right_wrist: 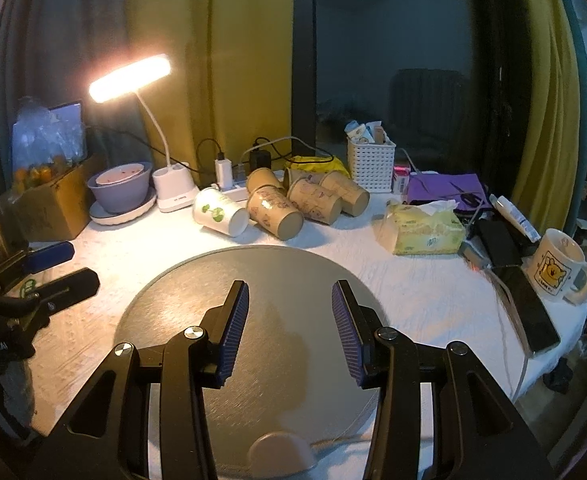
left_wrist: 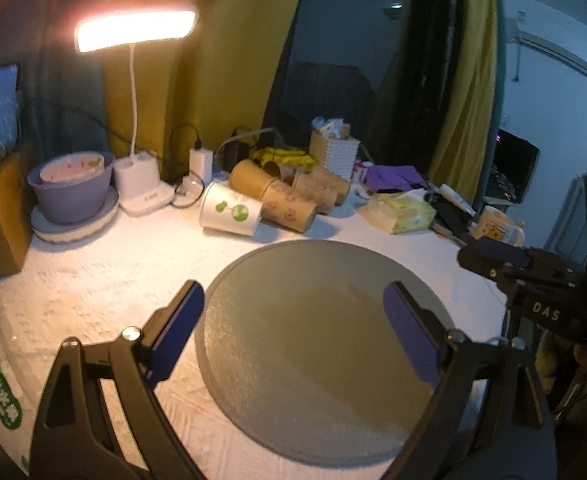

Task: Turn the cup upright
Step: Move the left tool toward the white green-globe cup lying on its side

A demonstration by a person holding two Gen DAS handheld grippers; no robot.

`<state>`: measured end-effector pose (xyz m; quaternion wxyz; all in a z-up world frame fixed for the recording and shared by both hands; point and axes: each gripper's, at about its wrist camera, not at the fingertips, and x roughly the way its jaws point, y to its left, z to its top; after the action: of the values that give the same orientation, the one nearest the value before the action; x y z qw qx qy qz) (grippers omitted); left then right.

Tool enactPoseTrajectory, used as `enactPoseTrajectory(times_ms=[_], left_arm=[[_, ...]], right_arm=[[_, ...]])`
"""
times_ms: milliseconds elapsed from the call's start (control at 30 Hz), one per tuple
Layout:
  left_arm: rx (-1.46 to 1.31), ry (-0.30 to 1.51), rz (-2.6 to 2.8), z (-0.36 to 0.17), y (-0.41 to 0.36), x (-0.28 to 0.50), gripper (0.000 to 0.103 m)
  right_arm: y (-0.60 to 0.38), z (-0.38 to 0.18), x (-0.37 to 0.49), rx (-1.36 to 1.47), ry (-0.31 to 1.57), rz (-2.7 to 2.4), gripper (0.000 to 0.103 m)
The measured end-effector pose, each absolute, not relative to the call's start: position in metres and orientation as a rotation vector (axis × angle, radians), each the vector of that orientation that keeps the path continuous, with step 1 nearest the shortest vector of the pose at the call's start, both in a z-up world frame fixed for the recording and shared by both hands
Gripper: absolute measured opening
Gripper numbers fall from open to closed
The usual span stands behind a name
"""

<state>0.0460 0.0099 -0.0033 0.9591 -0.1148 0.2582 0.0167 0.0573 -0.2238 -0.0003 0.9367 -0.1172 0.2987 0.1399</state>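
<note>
A: Two grippers, both spread wide, nothing between the pads. Left gripper (left_wrist: 293, 312) hovers over the grey round board (left_wrist: 317, 360); right gripper (right_wrist: 289, 320) hovers over that same board (right_wrist: 253, 280) from the other side.

B: Cups?

A: Several paper cups, all lying on their sides in a cluster past the board's far edge, on the white tablecloth (left_wrist: 113, 280). White cup with green print (right_wrist: 220, 213) is leftmost, base pointing toward the camera. Next to it, touching, a brown printed cup (right_wrist: 275, 213), also on its side. More brown cups (right_wrist: 325, 196) piled just behind and to the right.

B: Any gripper touching them?

A: No. Both well apart from the cups. In the left wrist view the white cup (left_wrist: 231, 209) shows its open mouth to the left, brown cup (left_wrist: 289, 206) against it.

B: Rest of the table?

A: Lit desk lamp (right_wrist: 131, 78) far left, purple bowl (right_wrist: 119, 188) on a plate beside the lamp's base. White lattice basket (right_wrist: 371, 164) behind the cups, yellow tissue pack (right_wrist: 423, 230) to the right, cartoon mug (right_wrist: 561, 266) upright near the right edge, dark phone (right_wrist: 533, 312) flat beside it.

B: Something at the bottom of the right view?

A: Pale rounded shape at the board's near edge, can't tell what.
</note>
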Motion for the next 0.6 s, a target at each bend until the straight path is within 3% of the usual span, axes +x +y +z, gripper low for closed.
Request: enactPoseTrajectory(times_ms=[100, 600], left_arm=[[-0.286, 0.571, 0.042, -0.014, 0.026, 0.068, 0.092], [-0.536, 0.746, 0.125, -0.050, 0.079, 0.177, 0.092]], right_arm=[[-0.230, -0.003, 0.081, -0.227, 0.627, 0.289, 0.062], [-0.212, -0.021, 0.199, -0.240, 0.717, 0.349, 0.063]])
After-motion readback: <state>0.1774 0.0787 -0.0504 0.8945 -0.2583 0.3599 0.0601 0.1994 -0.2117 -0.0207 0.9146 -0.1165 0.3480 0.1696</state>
